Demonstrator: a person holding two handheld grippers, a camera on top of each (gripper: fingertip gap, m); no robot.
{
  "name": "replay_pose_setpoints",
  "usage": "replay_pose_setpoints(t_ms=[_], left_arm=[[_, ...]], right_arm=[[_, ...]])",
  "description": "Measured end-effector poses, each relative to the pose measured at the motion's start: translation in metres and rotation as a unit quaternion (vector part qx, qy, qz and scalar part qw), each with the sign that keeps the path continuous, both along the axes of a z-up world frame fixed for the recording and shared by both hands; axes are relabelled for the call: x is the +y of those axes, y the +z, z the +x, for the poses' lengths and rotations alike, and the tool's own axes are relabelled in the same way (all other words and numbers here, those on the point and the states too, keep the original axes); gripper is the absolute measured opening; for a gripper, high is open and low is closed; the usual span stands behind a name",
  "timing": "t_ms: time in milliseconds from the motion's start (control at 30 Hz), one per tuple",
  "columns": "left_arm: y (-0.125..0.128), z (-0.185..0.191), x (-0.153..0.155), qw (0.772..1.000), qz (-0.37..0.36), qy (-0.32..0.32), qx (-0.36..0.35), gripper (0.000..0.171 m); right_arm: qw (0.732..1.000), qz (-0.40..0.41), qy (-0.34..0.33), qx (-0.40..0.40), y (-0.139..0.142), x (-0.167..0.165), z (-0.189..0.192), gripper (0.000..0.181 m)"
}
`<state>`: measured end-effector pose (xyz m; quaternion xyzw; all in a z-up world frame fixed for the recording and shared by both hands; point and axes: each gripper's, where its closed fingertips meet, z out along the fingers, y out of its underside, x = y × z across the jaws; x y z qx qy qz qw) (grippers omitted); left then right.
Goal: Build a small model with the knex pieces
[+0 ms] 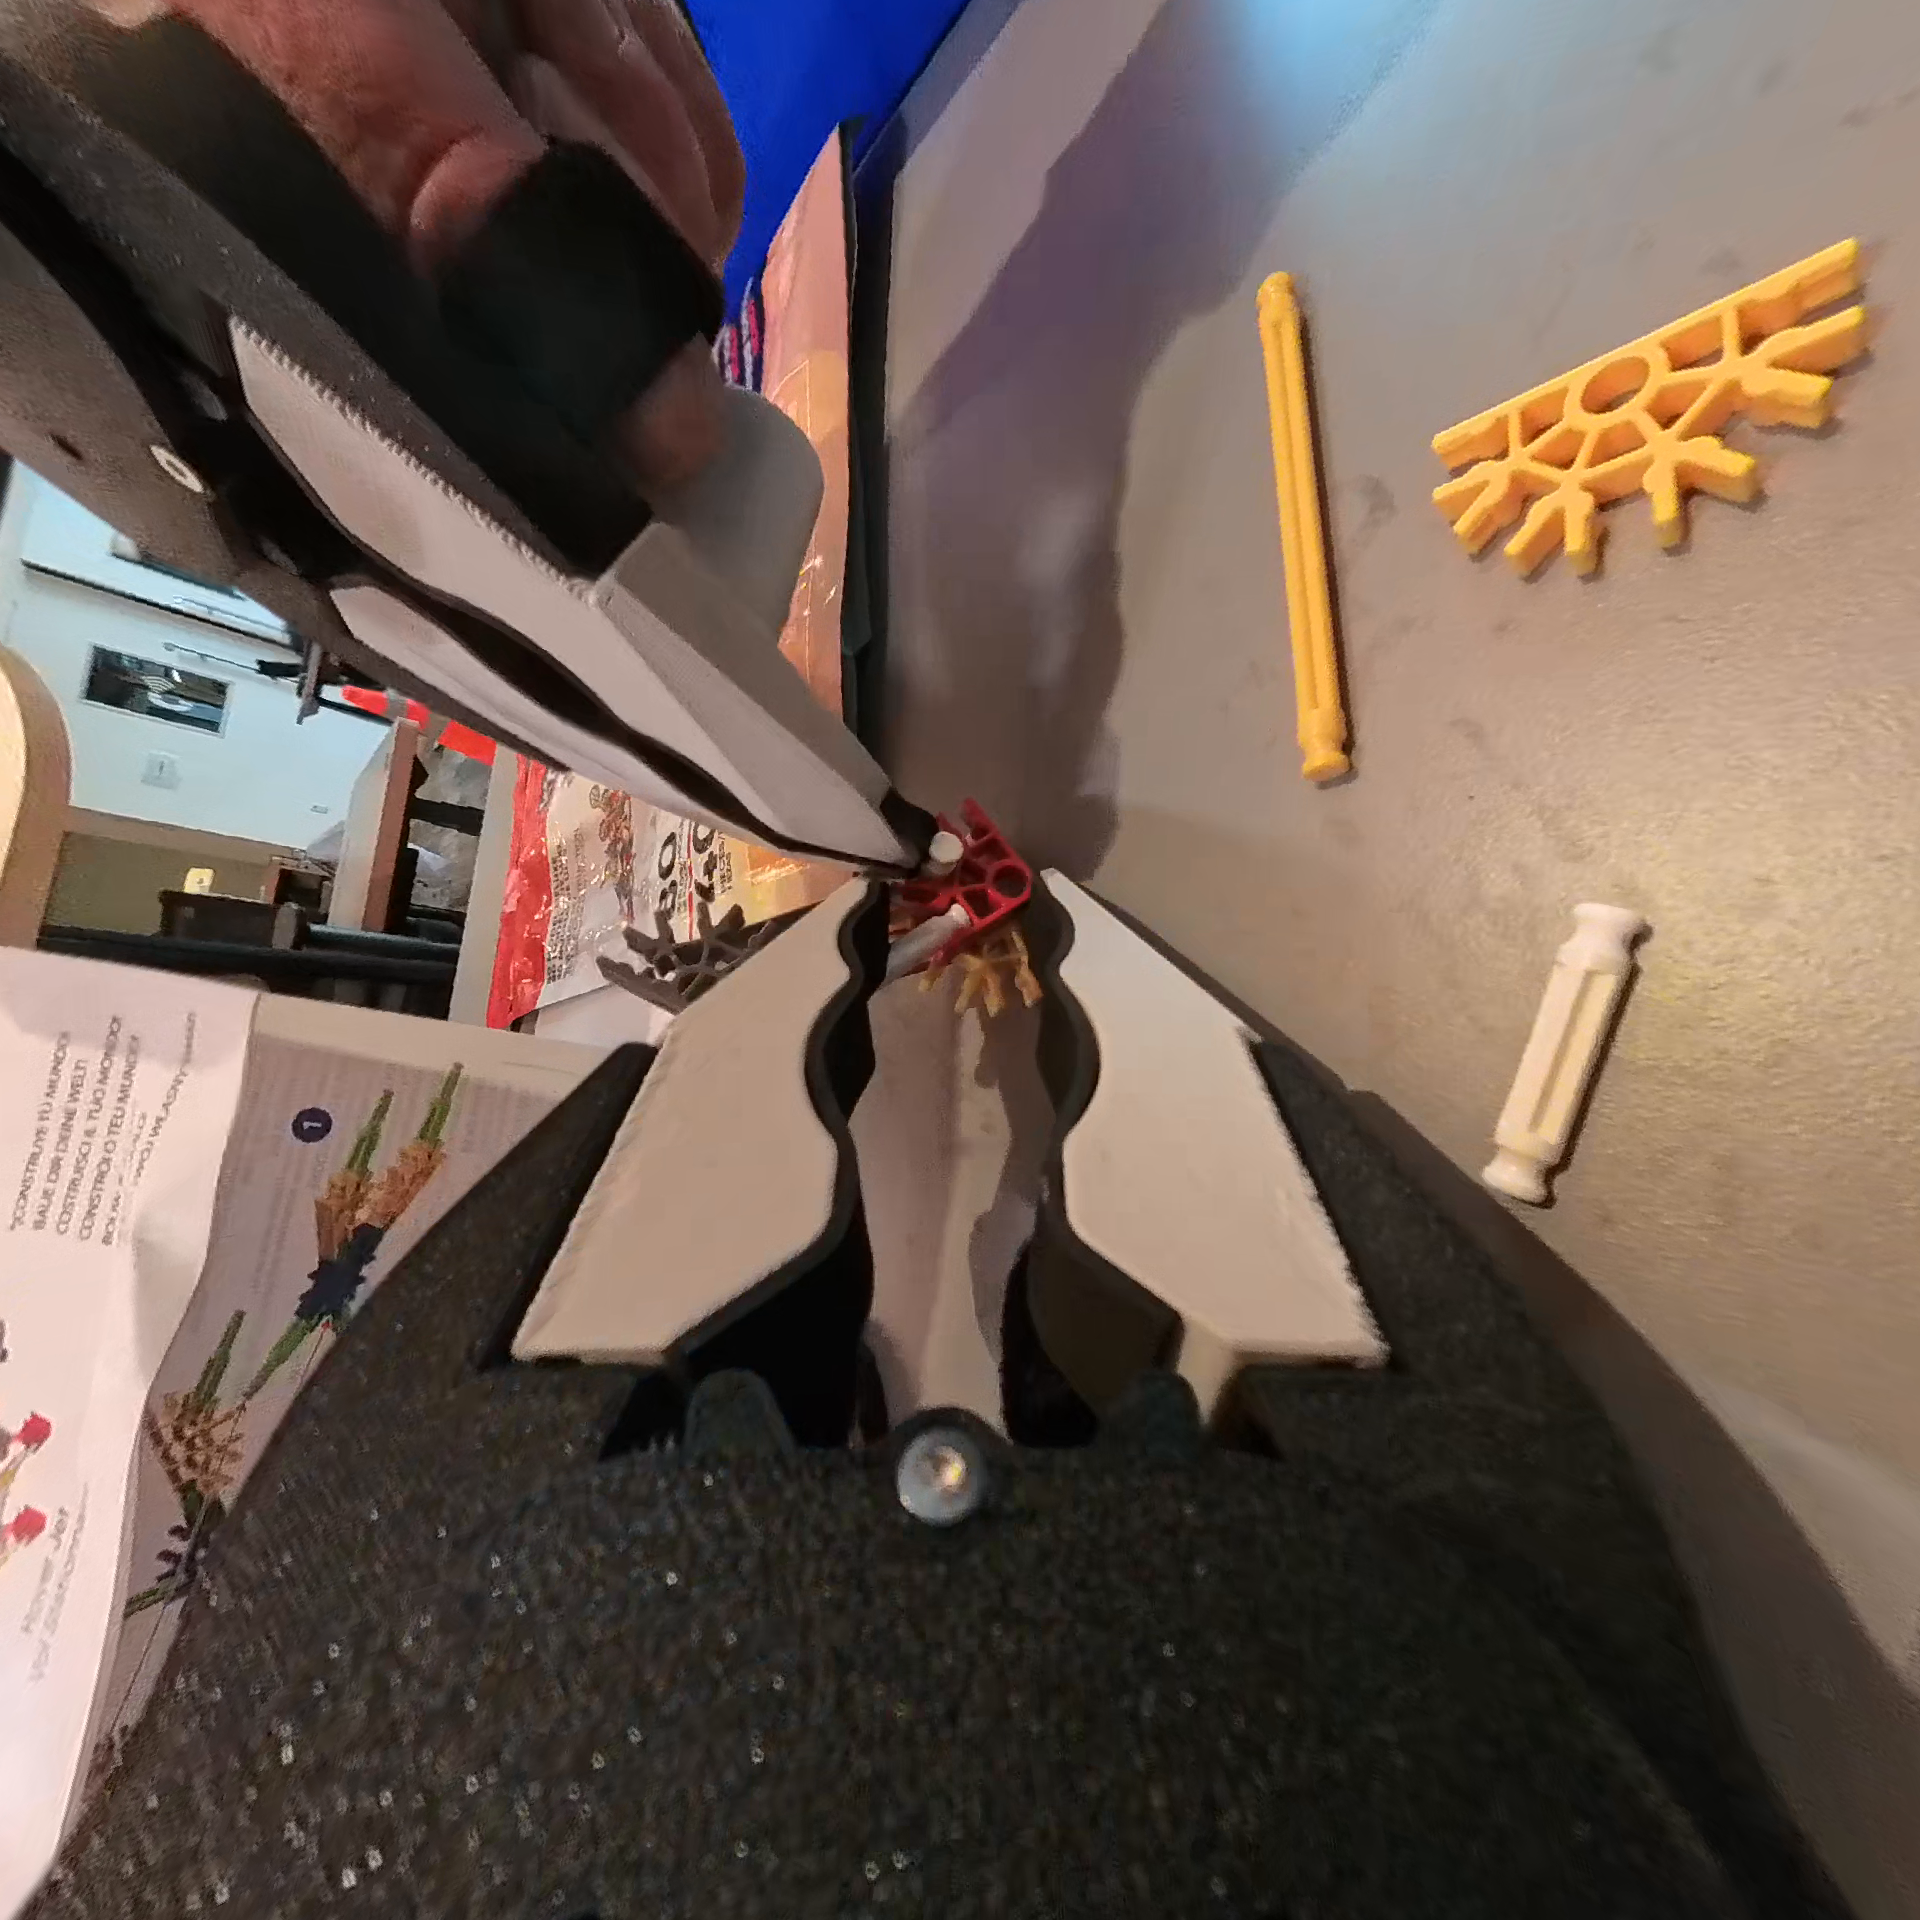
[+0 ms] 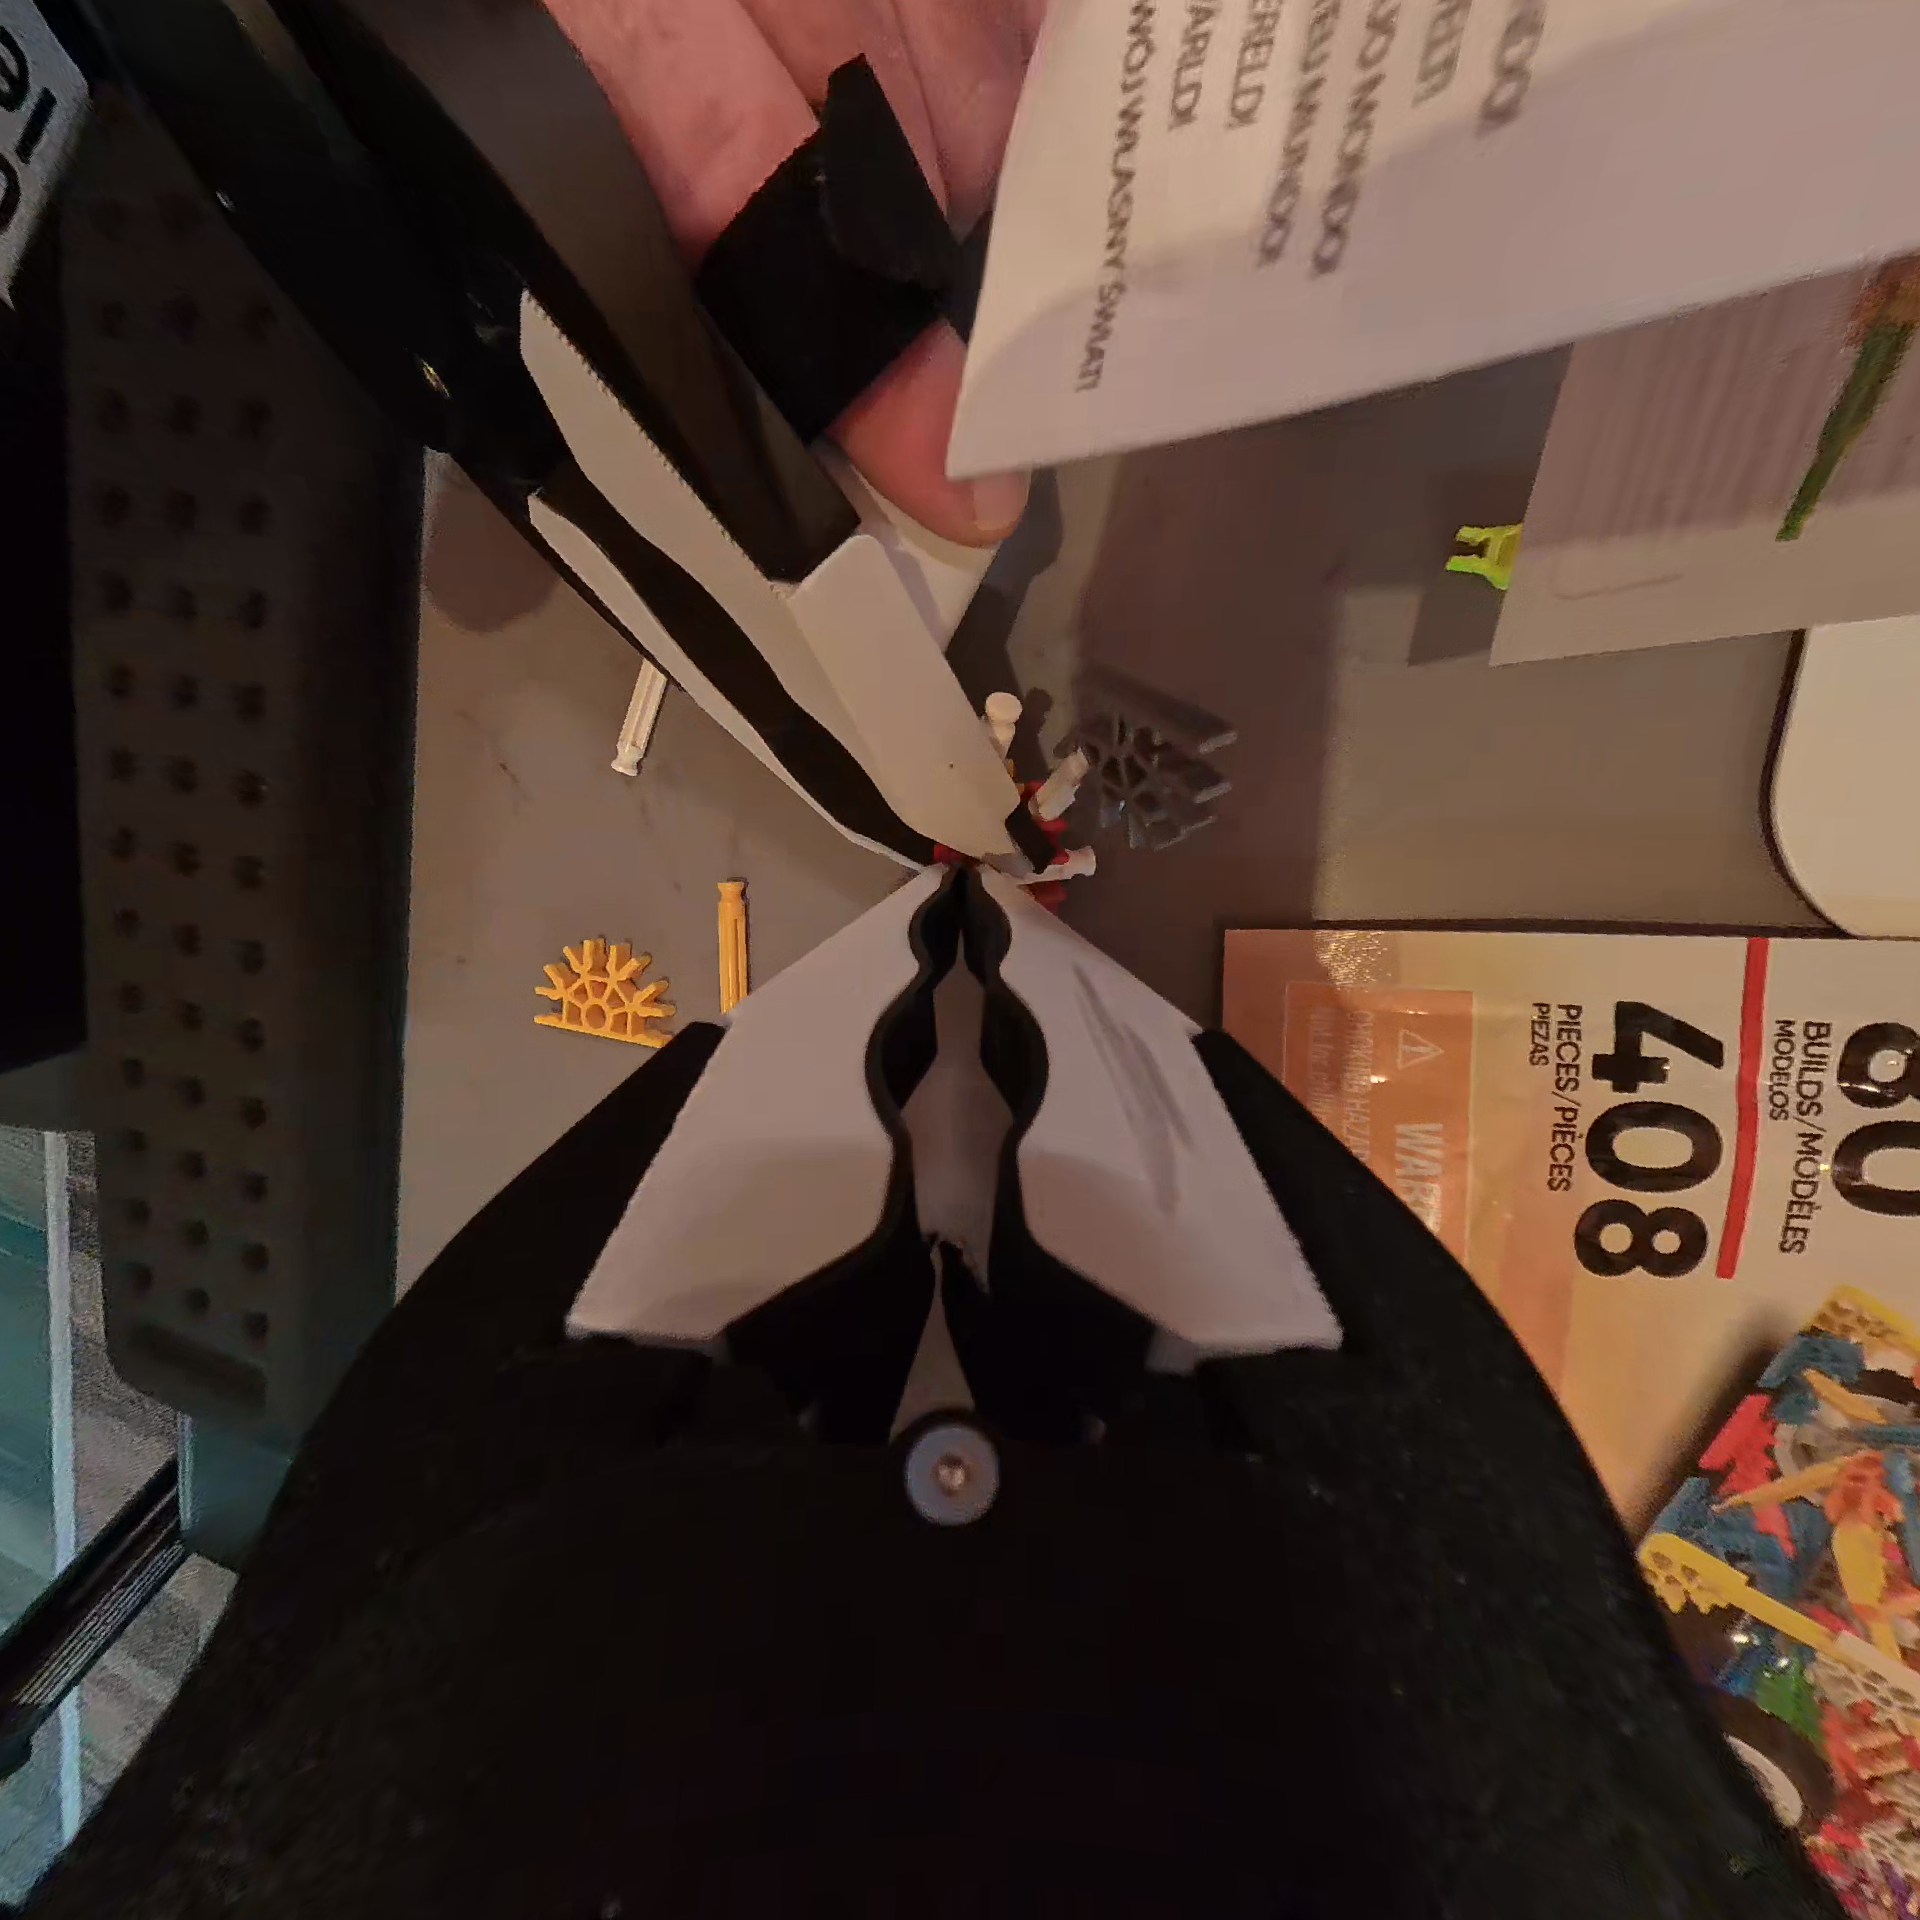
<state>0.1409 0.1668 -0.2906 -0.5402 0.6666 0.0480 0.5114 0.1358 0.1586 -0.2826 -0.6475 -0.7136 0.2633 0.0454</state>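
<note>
At the centre of the left wrist view, the left tool (image 1: 951, 894) is clamped on a red connector (image 1: 977, 878) with white rods. The right tool (image 1: 909, 847), entering from the upper left, pinches one white rod (image 1: 943, 847) on it. On the grey worktop (image 1: 1558, 779) at right lie a yellow rod (image 1: 1299, 520), yellow connector (image 1: 1652, 410) and loose white rod (image 1: 1569, 1049).

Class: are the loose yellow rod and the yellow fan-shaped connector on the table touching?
Apart. The left wrist view shows bare table between the yellow rod and the yellow connector.
</note>
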Motion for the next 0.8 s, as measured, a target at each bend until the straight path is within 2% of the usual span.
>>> replay_pose_setpoints(t_ms=[333, 800], left_arm=[[0.0002, 0.0, 0.0007, 1.0, -0.005, 0.009, -0.002, 0.023], [0.0003, 0.0017, 0.0074, 0.998, -0.044, 0.025, -0.02, 0.023]], right_arm=[[0.998, 0.043, 0.015, -0.046, -0.0014, 0.0021, -0.0005, 0.0], [0.993, 0.045, 0.031, -0.102, -0.0024, 0.0096, 0.0002, 0.0]])
